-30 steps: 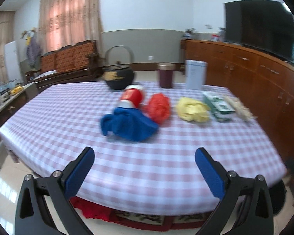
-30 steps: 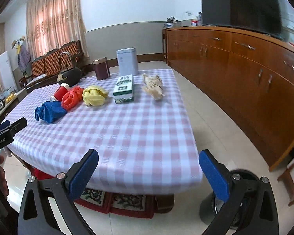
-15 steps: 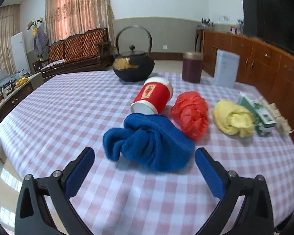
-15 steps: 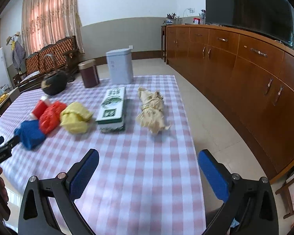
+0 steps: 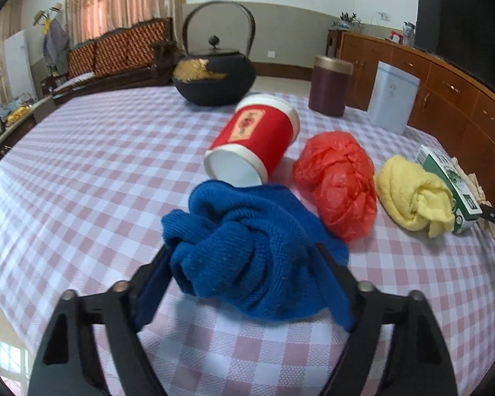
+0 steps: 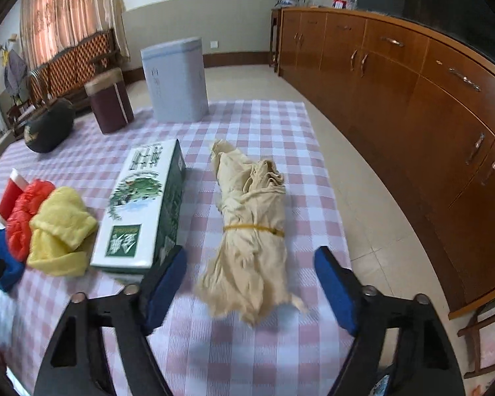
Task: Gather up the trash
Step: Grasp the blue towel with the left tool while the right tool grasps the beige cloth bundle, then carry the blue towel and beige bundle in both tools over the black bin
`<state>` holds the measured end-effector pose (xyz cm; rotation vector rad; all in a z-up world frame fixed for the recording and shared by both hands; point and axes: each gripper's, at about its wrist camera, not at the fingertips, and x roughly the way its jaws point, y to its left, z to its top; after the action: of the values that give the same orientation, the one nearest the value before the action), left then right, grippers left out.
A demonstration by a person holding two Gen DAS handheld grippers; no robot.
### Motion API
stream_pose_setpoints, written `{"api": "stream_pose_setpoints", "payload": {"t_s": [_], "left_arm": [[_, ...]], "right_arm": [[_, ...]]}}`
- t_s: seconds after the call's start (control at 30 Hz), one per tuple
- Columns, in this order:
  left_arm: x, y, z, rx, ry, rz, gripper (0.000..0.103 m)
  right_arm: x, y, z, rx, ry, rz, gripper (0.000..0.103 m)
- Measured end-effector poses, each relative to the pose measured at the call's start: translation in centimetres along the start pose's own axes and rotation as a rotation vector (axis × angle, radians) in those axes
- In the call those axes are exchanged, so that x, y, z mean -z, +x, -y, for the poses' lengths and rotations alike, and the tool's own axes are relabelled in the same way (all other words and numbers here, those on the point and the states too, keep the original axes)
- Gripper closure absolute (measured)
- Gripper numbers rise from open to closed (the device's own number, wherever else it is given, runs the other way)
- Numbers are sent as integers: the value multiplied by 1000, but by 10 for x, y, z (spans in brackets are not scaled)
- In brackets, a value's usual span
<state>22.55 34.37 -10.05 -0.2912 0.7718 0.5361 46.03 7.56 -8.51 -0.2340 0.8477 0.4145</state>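
The left gripper (image 5: 244,283) had its jaws closing around the blue cloth (image 5: 247,250). The cloth sat bunched between the two blue pads, and both pads looked to be touching its sides. The right gripper (image 6: 250,283) also had its jaws closing. The low end of the beige bundle (image 6: 250,247) lay between its pads, but there was a gap on each side, so nothing was gripped there.

Just behind the blue cloth lay a red paper cup (image 5: 254,142) on its side. It had a small label with a picture, but no words could be read. Next to it sat a crumpled red plastic bag (image 5: 338,180), then a yellow cloth (image 5: 412,194), then a green and white box (image 6: 145,208). The box had green writing and a drawing of leaves, too blurry to read. A yellow rubber band went around the beige bundle.

Farther back stood a black teapot (image 5: 214,76), a dark red tin (image 5: 330,87) and a pale blue tin (image 6: 176,82).

The checked tablecloth (image 5: 82,171) was bare on the left side. The beige bundle lay near the right table edge, with open floor (image 6: 363,171) between it and the wooden cabinets (image 6: 429,99).
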Motion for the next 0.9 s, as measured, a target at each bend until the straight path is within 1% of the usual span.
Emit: {"api": "stream_pose_setpoints", "payload": {"t_s": [0.03, 0.07, 0.13, 0.17, 0.23, 0.33, 0.53, 0.7, 0.9], "left_arm": [[0, -2, -2, 9, -10, -2, 33], [-1, -5, -3, 13, -21, 14, 36], [-3, -1, -4, 21, -21, 1, 46], [-6, 4, -3, 36, -23, -13, 49], [-7, 2, -2, 59, -19, 0, 63], [-6, -6, -5, 84, -17, 26, 70], [-1, -39, -3, 99, 1, 86, 72], [0, -61, 1, 105, 17, 108, 72], [10, -91, 15, 120, 55, 129, 72]], "right_arm": [[0, 4, 0, -5, 1, -12, 38], [0, 6, 0, -6, 1, -21, 56], [2, 10, 3, -1, 10, -33, 73], [3, 7, 6, -11, 18, -26, 78], [5, 2, 9, -15, 24, -12, 87], [10, -11, 11, -24, 32, 13, 90], [30, -53, 12, -25, 23, 77, 91], [47, -86, 15, -33, 33, 109, 91], [70, -126, 18, -34, 38, 133, 91]]}}
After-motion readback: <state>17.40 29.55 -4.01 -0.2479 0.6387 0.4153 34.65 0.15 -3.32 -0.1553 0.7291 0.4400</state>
